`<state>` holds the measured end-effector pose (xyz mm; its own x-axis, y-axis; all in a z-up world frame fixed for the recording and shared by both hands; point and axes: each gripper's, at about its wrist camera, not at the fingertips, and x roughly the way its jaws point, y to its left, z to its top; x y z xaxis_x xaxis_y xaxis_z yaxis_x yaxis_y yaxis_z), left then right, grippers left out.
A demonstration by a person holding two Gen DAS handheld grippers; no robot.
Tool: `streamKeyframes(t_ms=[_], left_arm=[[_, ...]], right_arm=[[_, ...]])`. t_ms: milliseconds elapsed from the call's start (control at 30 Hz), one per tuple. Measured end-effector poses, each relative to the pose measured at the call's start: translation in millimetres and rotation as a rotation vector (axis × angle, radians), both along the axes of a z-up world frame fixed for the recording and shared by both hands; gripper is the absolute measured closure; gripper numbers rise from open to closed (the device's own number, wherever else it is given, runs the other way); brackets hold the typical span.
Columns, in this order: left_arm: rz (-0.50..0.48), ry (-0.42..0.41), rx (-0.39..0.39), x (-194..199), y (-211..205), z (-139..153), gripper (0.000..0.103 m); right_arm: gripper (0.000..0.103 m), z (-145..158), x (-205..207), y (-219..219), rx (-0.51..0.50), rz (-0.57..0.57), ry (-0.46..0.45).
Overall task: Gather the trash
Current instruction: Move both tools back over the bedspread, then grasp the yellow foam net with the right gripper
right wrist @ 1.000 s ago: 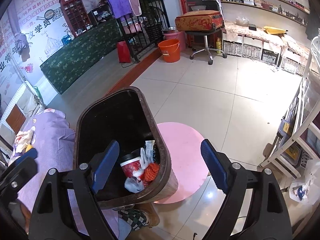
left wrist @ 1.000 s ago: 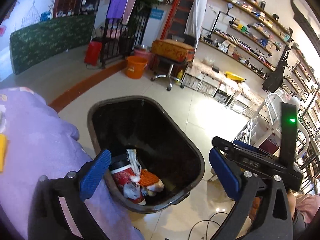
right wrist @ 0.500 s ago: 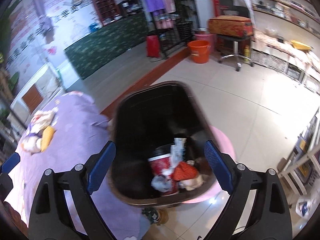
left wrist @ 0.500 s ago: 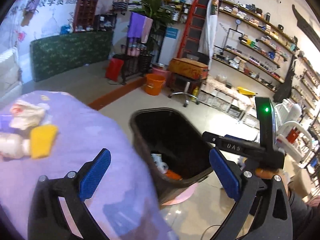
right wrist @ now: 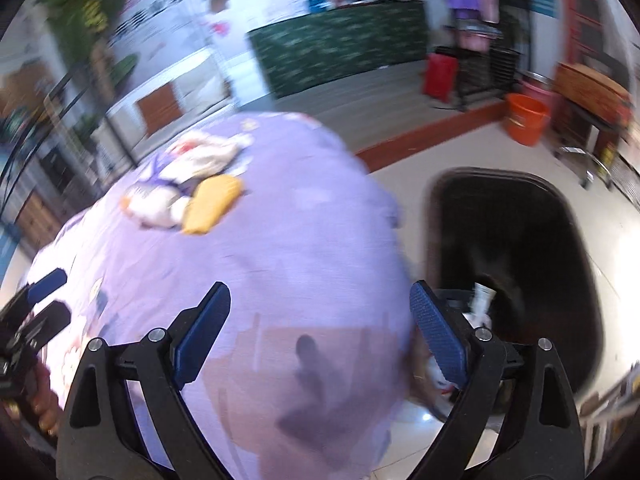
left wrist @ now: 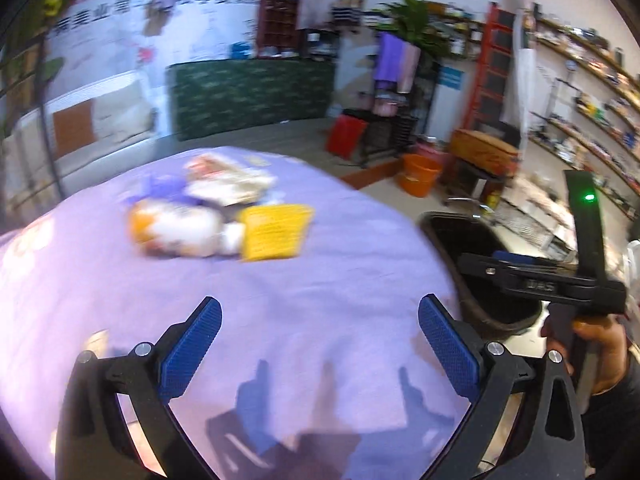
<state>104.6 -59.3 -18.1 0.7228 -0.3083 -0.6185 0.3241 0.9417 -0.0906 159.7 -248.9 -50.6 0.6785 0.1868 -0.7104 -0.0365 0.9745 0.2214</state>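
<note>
A round table with a purple cloth [left wrist: 280, 300] [right wrist: 260, 264] carries a blurred pile of trash at its far side: a yellow packet [left wrist: 276, 232] [right wrist: 212, 202], a white and orange wrapper [left wrist: 180, 234] [right wrist: 154, 202] and crumpled white paper [left wrist: 228, 184] [right wrist: 204, 152]. A black trash bin [left wrist: 480, 264] [right wrist: 516, 248] stands on the floor right of the table, with trash in its bottom. My left gripper [left wrist: 320, 344] is open and empty above the near cloth. My right gripper [right wrist: 320, 332] is open and empty over the table's right edge beside the bin.
An orange bucket [left wrist: 420, 174] [right wrist: 526, 118], a stool with a brown case [left wrist: 484, 152] and a black rack with towels [left wrist: 394, 92] stand behind on the tiled floor. Shelves [left wrist: 592, 92] line the right wall. A green counter [left wrist: 248, 92] is at the back.
Both grippers have swung left from over the bin toward the table. The trash pile has come into the middle of both views and the bin has slid right.
</note>
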Motion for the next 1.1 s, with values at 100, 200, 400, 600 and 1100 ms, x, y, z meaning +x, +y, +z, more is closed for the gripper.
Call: streamKeyframes(t_ms=[100, 200, 400, 600, 1100], left_arm=[[0.065, 0.012, 0.014, 2.5, 26.1, -3.1, 0.006], [0.118, 0.027, 0.024, 2.3, 50.6, -8.1, 0.006], [0.177, 0.083, -0.01, 10.3, 92.8, -21.1, 0.006], [0.196, 0.085, 0.003, 10.8, 107.8, -25.8, 0.006], [0.139, 0.107, 0.033, 27.3, 102.4, -32.2, 0.006]], right_arm=[[0.013, 1.5, 13.8, 30.3, -0.027, 0.079, 0.007], [0.013, 3.7, 28.3, 52.1, -0.039, 0.142, 0.012], [0.013, 5.1, 76.5, 96.7, -0.079, 0.254, 0.034], [0.013, -11.2, 124.9, 122.8, -0.091, 0.275, 0.099], [0.071, -46.8, 191.1, 124.4, 0.085, 0.216, 0.258]])
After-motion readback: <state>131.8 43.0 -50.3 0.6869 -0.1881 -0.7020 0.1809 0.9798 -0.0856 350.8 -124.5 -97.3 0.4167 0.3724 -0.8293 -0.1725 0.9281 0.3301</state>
